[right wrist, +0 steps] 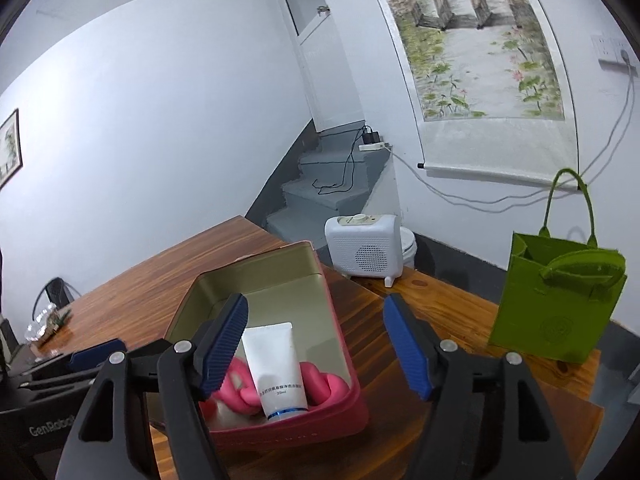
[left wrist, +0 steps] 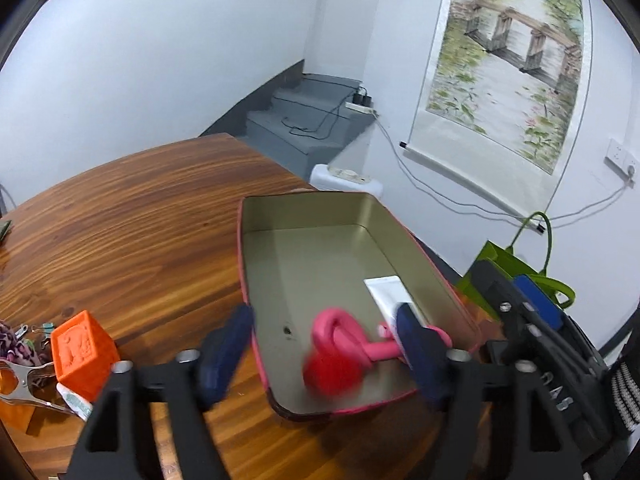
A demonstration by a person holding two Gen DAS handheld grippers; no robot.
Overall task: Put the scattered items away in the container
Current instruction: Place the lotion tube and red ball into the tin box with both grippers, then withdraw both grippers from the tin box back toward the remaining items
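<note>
A pink tin (left wrist: 256,312) with a gold inside stands open on the wooden table (left wrist: 128,216). In it lie a pink knotted toy (left wrist: 344,344) and a white tube (left wrist: 386,290). My left gripper (left wrist: 324,354) is open just above the tin's near end, and the blurred toy lies between its fingers. In the right wrist view my right gripper (right wrist: 320,344) is open above the tin (right wrist: 344,412), over the white tube (right wrist: 276,364) and the pink toy (right wrist: 324,388). An orange cube (left wrist: 82,350), clips (left wrist: 24,388) and a small sachet (left wrist: 74,400) lie on the table to the left.
A green felt bag (right wrist: 556,304) stands on the table to the right of the tin. A white heater (right wrist: 366,250) sits behind the table. The table's far edge runs just behind the tin. A patterned cloth (left wrist: 12,344) lies at the far left.
</note>
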